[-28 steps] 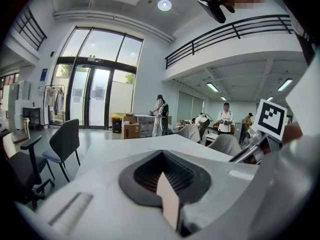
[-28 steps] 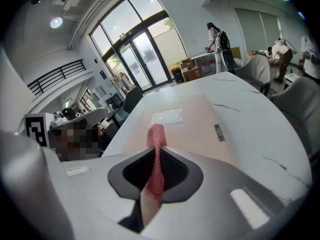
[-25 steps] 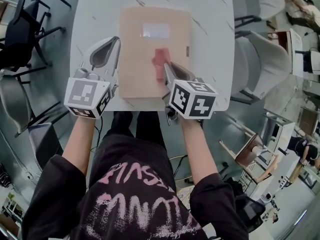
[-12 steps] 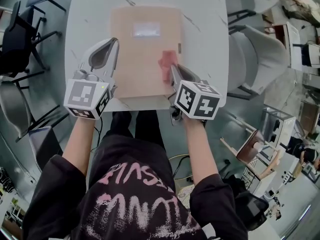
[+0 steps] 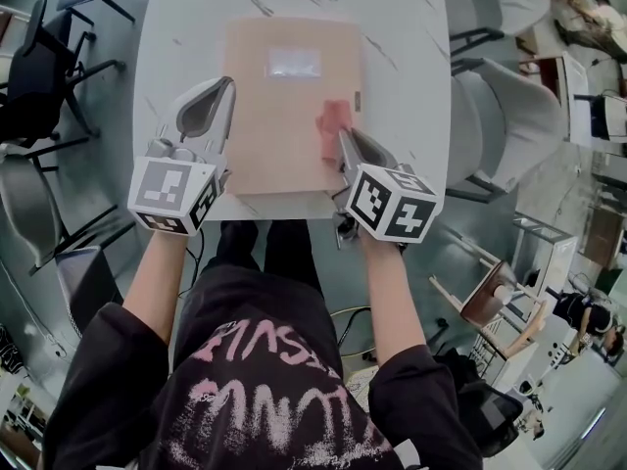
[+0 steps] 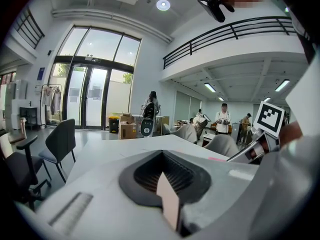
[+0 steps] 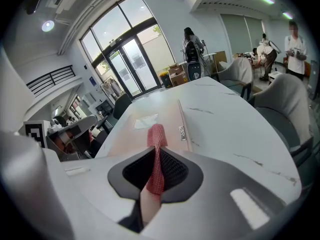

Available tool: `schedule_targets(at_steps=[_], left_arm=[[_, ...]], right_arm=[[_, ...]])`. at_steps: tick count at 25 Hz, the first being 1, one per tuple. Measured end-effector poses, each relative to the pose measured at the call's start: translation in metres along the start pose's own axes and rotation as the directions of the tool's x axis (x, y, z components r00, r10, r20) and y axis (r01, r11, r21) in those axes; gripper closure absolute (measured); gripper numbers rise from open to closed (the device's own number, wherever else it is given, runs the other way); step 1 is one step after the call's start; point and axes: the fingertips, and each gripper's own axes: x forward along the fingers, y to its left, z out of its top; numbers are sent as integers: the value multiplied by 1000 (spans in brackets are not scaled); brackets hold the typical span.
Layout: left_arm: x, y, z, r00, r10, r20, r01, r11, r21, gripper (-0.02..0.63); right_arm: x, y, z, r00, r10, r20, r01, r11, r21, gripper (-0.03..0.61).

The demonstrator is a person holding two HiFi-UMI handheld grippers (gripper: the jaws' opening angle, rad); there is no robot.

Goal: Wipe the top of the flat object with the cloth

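White marble-veined counter (image 5: 402,27); grey chairs (image 5: 509,116) to its right, black chairs (image 5: 44,62) on the floor to its left. Through the left gripper view, tall glass doors (image 6: 95,96) and a few people standing far back in the hall.

Tan folder (image 5: 284,135) lies flat on the counter, near edge close to the counter edge by the person. Pale label (image 5: 294,64) sits near its far edge.

Right gripper (image 5: 345,137): fingers closed on a pink-red cloth (image 5: 333,125). The cloth rests on the folder's top, close to the right edge and roughly halfway along it. In the right gripper view the cloth (image 7: 156,149) is pinched edge-up between the fingers, and its free end reaches out past the tips over the folder (image 7: 150,126). A small printed tab (image 7: 182,132) shows on the folder's right margin, just beside the cloth.

Left gripper (image 5: 217,91): beside the folder's left edge, tip pointing away from the person. Left gripper view shows its fingers together with nothing between them. Contact between tip and folder: cannot tell.
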Motion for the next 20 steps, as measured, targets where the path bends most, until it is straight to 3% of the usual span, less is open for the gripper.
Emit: schedule_targets(at_steps=[10,20], left_arm=[[-7,1,2,1000,7,8,-7,1000,-5,612],[-10,3,2,1000,9,7,-9,1000,-6,612]], right_arm=[[-3,8,22,994,37,98,-36,999,-13,531],[-6,19,47,963,75,260,-48,993,-108,531]])
